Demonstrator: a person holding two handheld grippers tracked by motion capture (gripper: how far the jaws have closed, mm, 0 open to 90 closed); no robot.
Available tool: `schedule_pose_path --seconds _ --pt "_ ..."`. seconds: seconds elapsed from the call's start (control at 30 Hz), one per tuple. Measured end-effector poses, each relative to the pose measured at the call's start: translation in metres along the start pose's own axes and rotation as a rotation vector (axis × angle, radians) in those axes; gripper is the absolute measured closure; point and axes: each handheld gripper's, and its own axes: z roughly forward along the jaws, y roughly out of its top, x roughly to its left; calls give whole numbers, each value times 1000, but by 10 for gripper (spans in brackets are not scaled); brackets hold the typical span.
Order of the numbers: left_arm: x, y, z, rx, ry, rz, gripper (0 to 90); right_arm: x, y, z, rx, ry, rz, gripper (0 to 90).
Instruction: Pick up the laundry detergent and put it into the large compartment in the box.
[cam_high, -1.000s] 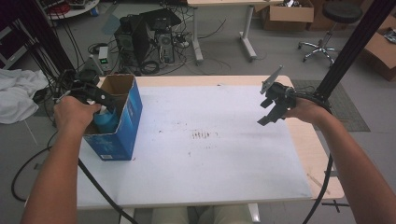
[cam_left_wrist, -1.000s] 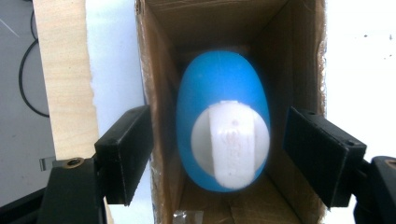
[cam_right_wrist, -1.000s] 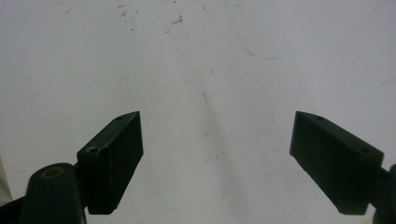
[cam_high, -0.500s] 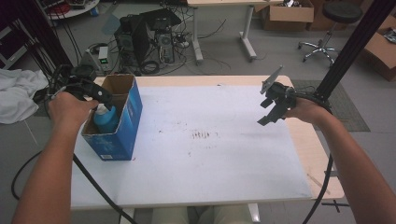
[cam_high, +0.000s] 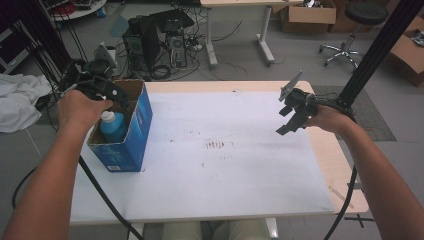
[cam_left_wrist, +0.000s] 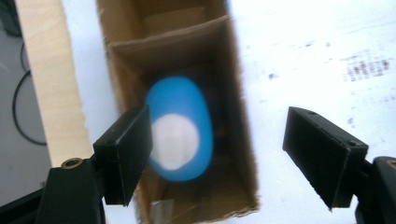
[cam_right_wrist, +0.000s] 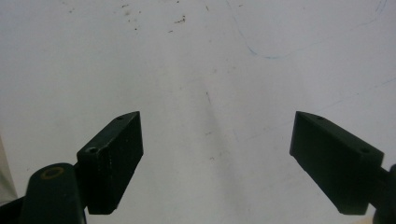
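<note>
A white-topped table (cam_high: 240, 165) carries an open blue cardboard box (cam_high: 131, 131) at its left edge, a blue bottle with a white cap (cam_left_wrist: 179, 135) standing upright inside. The left gripper (cam_left_wrist: 219, 144) hovers above the box, its jaws having just opened wider, nothing between them but air. At the far right, the right gripper (cam_high: 291, 111) hangs spread over bare tabletop. A careless descent could catch a jaw on the box wall and tip the bottle.
</note>
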Motion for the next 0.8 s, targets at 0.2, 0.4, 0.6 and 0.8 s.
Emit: schedule_pose_path --seconds 0.2,0.4,0.6,0.8 --pt "-12 3 -2 -28 -17 39 237 1 1 0 1 1 -2 171" --pt "-26 6 -2 -50 -12 81 209 1 0 -1 0 -2 -1 171" --pt "-41 10 -3 -82 -15 134 200 2 1 -2 2 -2 -1 172" --pt "-57 15 -2 -88 -42 227 201 3 1 -3 3 -2 -2 171"
